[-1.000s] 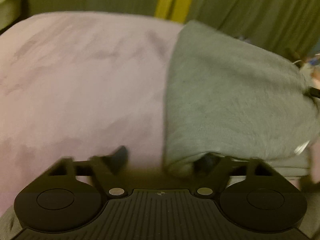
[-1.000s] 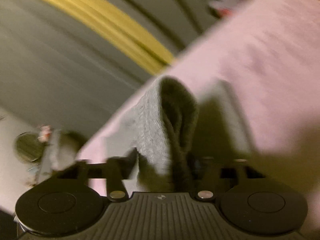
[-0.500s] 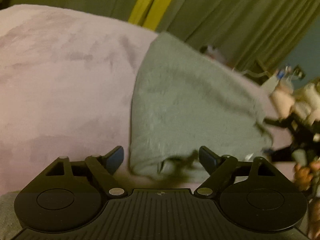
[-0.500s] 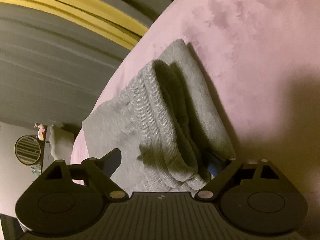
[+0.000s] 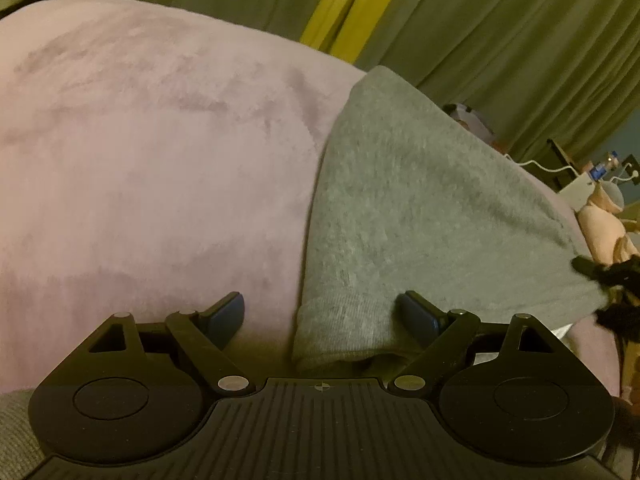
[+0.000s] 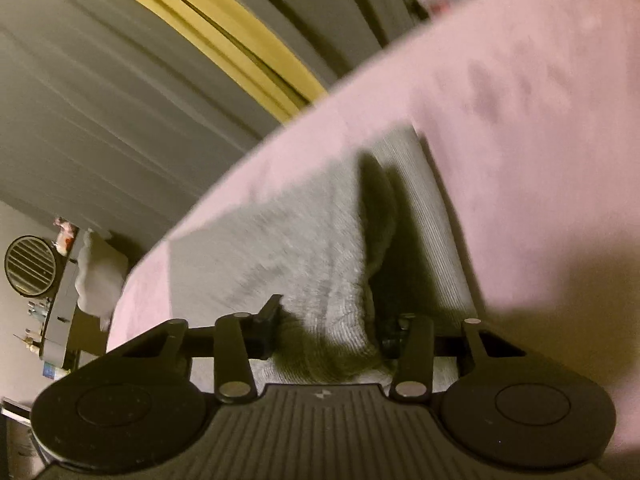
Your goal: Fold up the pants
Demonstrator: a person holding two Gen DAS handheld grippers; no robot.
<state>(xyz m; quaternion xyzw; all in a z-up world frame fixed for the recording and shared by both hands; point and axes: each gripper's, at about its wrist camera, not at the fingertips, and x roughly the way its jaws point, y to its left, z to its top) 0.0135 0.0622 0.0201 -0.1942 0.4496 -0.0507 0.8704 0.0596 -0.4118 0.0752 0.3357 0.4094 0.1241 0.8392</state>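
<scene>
Your right gripper [image 6: 326, 330] was closing on the grey pants [image 6: 320, 240]' ribbed edge; your left gripper [image 5: 320, 314] gaped wide, empty. You needed all layers pinched.

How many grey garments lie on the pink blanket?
1: the folded grey pants lie on the pink blanket, near its edge by the green curtains. Others may be hidden.

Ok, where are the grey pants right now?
The grey pants lie folded on the pink blanket, right of centre in the left wrist view, near its far edge by the green curtain.
</scene>
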